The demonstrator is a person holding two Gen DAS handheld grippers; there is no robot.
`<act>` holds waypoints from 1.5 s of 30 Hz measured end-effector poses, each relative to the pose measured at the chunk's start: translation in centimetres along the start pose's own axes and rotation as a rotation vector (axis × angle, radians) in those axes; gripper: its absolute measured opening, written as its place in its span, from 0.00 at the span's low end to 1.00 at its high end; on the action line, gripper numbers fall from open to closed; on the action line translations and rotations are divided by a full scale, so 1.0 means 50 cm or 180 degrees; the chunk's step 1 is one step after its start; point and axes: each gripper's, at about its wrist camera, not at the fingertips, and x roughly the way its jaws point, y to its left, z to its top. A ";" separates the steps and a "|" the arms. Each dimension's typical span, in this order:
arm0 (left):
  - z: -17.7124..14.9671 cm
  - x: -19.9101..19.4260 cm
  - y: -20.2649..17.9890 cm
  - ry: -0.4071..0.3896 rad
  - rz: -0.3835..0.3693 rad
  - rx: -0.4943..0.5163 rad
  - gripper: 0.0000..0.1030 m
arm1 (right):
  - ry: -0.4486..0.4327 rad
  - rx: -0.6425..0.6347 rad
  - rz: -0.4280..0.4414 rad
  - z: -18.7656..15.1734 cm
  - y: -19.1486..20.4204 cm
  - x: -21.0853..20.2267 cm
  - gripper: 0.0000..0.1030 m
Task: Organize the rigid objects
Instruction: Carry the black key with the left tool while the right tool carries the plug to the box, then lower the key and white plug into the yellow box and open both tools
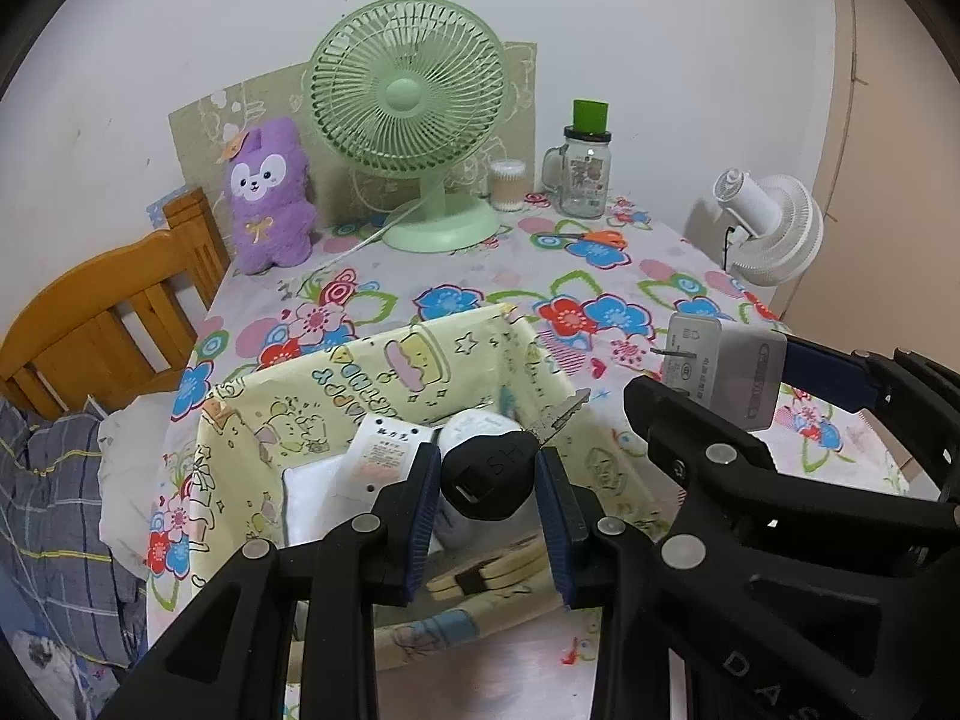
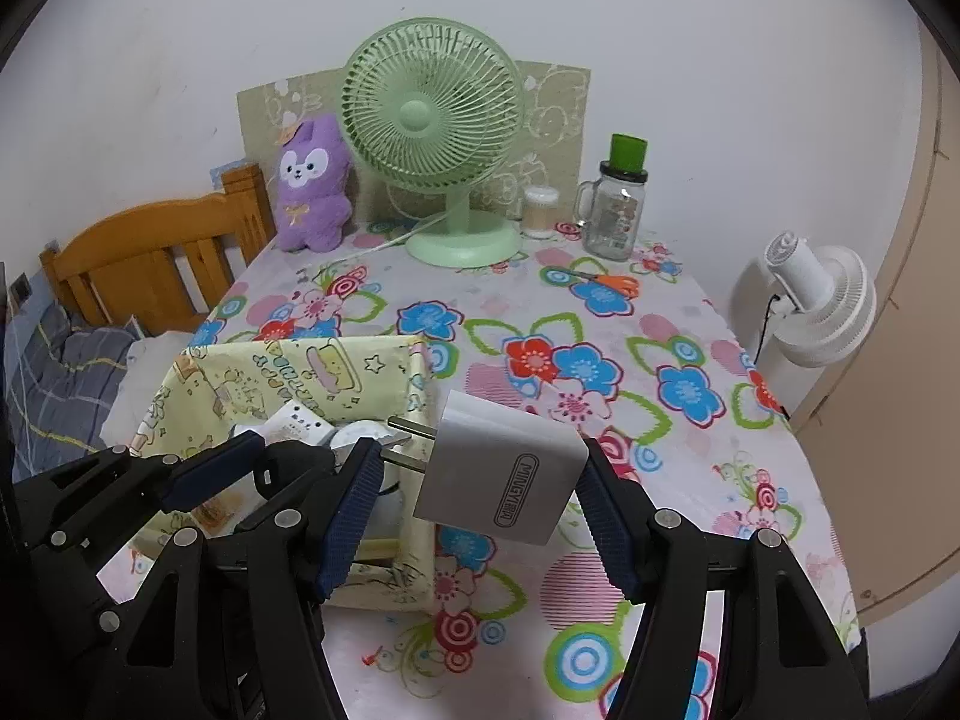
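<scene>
My left gripper [image 1: 489, 480] is shut on a black-headed key [image 1: 489, 477], held over the yellow cartoon-print box [image 1: 336, 378]. The key's metal blade [image 1: 567, 411] points up and right. Inside the box lie a white tagged item [image 1: 384, 450], a white round object and a wooden piece [image 1: 492, 570]. My right gripper [image 2: 480, 492] is shut on a white charger plug [image 2: 501, 474] with its prongs pointing left toward the box [image 2: 300, 372]. The charger also shows in the left wrist view [image 1: 720, 360], just right of the box.
On the flowered tablecloth [image 2: 600, 360] stand a green fan [image 2: 432, 120], a purple plush [image 2: 312, 186], a cotton-swab tub [image 2: 540, 213] and a glass jar with green lid [image 2: 618, 204]. Orange scissors [image 2: 606, 282] lie nearby. A wooden headboard [image 2: 150, 252] is left, a white fan [image 2: 816, 294] right.
</scene>
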 end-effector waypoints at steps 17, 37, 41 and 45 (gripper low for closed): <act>-0.017 0.045 0.087 0.0125 0.0117 -0.0116 0.32 | 0.0122 -0.0185 0.0073 0.012 0.091 0.065 0.66; -0.031 0.059 0.124 0.0233 -0.0002 -0.0162 0.58 | 0.0263 -0.0192 0.0222 0.014 0.140 0.110 0.66; -0.035 0.069 0.125 0.0284 0.0015 -0.0157 0.63 | 0.0366 -0.0100 0.0258 0.006 0.136 0.130 0.66; -0.038 0.068 0.129 0.0263 0.0035 -0.0166 0.72 | 0.0347 -0.0119 0.0248 0.004 0.146 0.136 0.66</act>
